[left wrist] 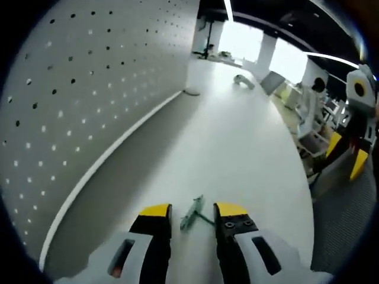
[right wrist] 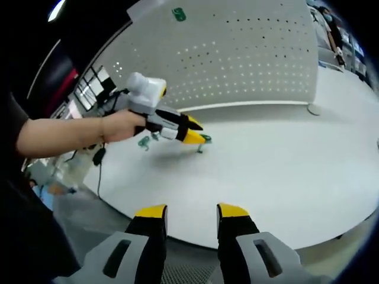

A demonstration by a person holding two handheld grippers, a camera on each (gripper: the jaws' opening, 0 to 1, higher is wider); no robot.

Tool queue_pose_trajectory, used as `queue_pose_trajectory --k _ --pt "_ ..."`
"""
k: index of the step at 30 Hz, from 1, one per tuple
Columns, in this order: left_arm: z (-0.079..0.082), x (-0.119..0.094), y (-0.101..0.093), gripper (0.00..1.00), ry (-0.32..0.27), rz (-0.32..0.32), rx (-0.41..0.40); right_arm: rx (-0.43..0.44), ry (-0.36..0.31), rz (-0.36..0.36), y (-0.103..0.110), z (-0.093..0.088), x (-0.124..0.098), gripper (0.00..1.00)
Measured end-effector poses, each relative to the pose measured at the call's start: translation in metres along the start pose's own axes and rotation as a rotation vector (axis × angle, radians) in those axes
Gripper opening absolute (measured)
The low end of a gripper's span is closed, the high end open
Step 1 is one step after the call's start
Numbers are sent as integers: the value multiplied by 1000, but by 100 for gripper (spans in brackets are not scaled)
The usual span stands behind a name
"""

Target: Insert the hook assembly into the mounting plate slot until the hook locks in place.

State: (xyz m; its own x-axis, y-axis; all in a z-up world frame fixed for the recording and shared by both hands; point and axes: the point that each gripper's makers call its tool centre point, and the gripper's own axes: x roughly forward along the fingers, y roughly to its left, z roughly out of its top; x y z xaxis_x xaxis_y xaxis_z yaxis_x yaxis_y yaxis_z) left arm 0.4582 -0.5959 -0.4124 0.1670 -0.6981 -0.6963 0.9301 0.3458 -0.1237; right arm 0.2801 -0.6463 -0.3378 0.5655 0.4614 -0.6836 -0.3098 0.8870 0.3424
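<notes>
A small green hook assembly (left wrist: 192, 213) lies on the white table (left wrist: 237, 154), between the yellow-tipped jaws of my left gripper (left wrist: 193, 210), which stands open just over it. The white perforated mounting plate (left wrist: 89, 89) rises along the table's left side. In the right gripper view a hand holds the left gripper (right wrist: 194, 131) low over the table, with the green hook (right wrist: 204, 138) at its tips and another green piece (right wrist: 144, 142) behind it. My right gripper (right wrist: 192, 211) is open and holds nothing, off the table's near edge. It also appears at the far right (left wrist: 346, 157).
A green part (right wrist: 178, 13) hangs high on the perforated plate (right wrist: 249, 59). A round white foot (left wrist: 190, 92) and a grey object (left wrist: 243, 81) sit far down the table. Chairs and a person (left wrist: 317, 89) are beyond the table's right edge. A cable (right wrist: 98, 157) hangs off the table's left end.
</notes>
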Motion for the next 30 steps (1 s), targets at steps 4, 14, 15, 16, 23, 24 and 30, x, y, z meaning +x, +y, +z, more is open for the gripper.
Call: queue_pose_trajectory --k 4,14,15,16,23,24,30 --pt "-4 3 -4 15 47 -10 43 -16 6 -1 1 -2 0 32" --pt "-11 0 -12 4 107 -33 85 -7 1 -1 -1 -2 0 32" --pt "-12 -2 -12 3 110 -34 81 -9 1 -1 -1 -2 0 32" --pt "-11 -3 -12 2 106 -33 71 -11 2 -1 0 -2 0 32" --pt "-16 -12 -12 1 122 -22 25 -22 -1 -1 0 -2 0 32" --pt "-15 -14 -13 1 120 -21 19 -22 -4 -1 0 -2 0 32" --pt "-2 -25 -14 1 81 -9 -21 -10 -14 -1 -1 0 0 31"
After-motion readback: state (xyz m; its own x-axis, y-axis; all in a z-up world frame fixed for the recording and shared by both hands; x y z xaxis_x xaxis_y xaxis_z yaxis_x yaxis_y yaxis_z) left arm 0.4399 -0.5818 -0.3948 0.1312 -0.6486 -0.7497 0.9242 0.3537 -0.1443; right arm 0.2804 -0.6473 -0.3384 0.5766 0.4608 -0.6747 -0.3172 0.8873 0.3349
